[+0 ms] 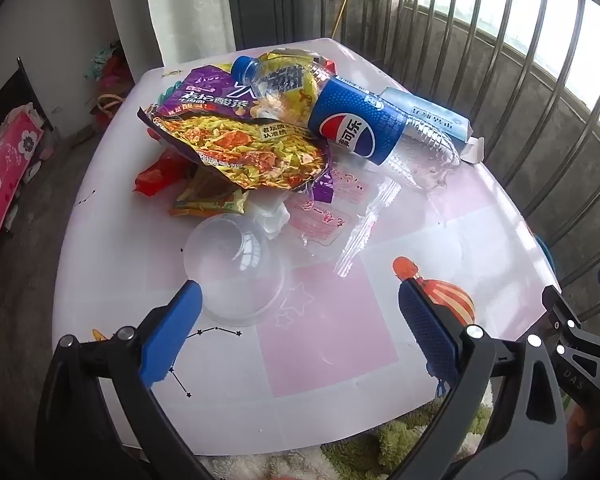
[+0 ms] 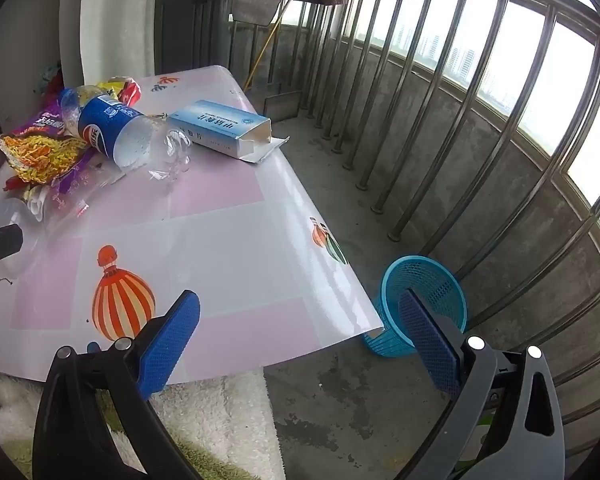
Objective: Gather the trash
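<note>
Left gripper [image 1: 300, 308]: jaws spread wide, nothing between the blue pads, angled down over the table's near edge.
Right gripper [image 2: 300, 320]: wide too, empty, tilted down past the table's right corner.
Table [image 1: 480, 240]: white-and-pink cover w/ balloon prints, trash heaped at 11–12 o'clock in the left wrist view.
Pepsi bottle [image 1: 348, 120]: lying on its side on top of the pile, blue cap toward 11 o'clock, clear base toward 4.
Noodle wrapper [image 1: 240, 148]: purple-yellow, crumpled, at 10 o'clock, partly under the bottle neck.
Red wrapper [image 1: 156, 176]: peeks out beneath the noodle wrapper, 9 o'clock side.
Clear cup [image 1: 232, 272]: tipped on its side, just ahead of the left gripper's left finger, not touched.
Clear film [image 1: 364, 220]: flat on the table btwn cup and bottle.
Blue carton [image 2: 220, 128]: open-ended box near the far right table edge, flap hanging out, just beside the bottle's base.
Bin [image 2: 424, 304]: blue mesh basket on the concrete floor, off the table's right corner, at 4 o'clock in the right wrist view, partly behind the right finger.
Railing [image 2: 460, 100]: metal bars along the balcony wall.
</note>
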### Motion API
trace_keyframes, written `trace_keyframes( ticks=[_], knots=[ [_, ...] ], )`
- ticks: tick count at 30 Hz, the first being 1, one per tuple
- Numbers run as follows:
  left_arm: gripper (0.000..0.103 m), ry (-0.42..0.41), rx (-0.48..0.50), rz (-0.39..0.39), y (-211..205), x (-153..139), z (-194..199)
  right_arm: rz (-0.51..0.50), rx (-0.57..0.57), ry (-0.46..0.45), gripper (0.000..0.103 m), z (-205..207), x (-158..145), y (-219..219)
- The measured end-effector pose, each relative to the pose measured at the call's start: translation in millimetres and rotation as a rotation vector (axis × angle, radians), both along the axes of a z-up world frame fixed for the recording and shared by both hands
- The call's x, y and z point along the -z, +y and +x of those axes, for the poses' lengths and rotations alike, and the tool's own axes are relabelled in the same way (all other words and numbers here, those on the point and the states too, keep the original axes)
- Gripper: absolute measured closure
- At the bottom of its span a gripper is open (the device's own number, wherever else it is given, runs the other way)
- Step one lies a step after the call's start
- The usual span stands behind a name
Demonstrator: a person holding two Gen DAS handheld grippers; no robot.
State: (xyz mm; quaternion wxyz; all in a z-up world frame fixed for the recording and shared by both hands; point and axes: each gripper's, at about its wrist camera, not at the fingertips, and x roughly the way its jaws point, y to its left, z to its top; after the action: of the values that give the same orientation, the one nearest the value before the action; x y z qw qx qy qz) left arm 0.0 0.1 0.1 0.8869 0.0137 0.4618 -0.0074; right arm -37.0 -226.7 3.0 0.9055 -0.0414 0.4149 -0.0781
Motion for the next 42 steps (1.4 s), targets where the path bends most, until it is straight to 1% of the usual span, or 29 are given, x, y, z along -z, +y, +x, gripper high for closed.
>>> trace_keyframes(
  ticks=[9,12,16,20,42],
  knots=[
    [0.009,0.004,-0.001,0.004,-1.2,2.1,0.7,0.0,-0.002,0.004,0.006,0.8,-0.9,-0.9],
    [0.009,0.009,0.004,0.003,-2.6,-1.8,1.0,0.003,0.0,0.0,0.006,0.9,-7.0,1.6],
    [0.009,0.01,0.005,0.005,-6.8,-1.8,0.0,0.007,-0.001,0.0,0.006,1.9,-4.8,6.4],
    [0.009,0.005,0.011,0.005,-5.0,1.8,-1.0,0.012,-0.004,-0.002,0.006,0.0,-0.7,-0.7],
    [0.009,0.003,0.013,0.005,-5.2,1.8,-1.8,0.018,-0.003,-0.011,0.006,-1.1,-4.0,-1.2]
  ],
)
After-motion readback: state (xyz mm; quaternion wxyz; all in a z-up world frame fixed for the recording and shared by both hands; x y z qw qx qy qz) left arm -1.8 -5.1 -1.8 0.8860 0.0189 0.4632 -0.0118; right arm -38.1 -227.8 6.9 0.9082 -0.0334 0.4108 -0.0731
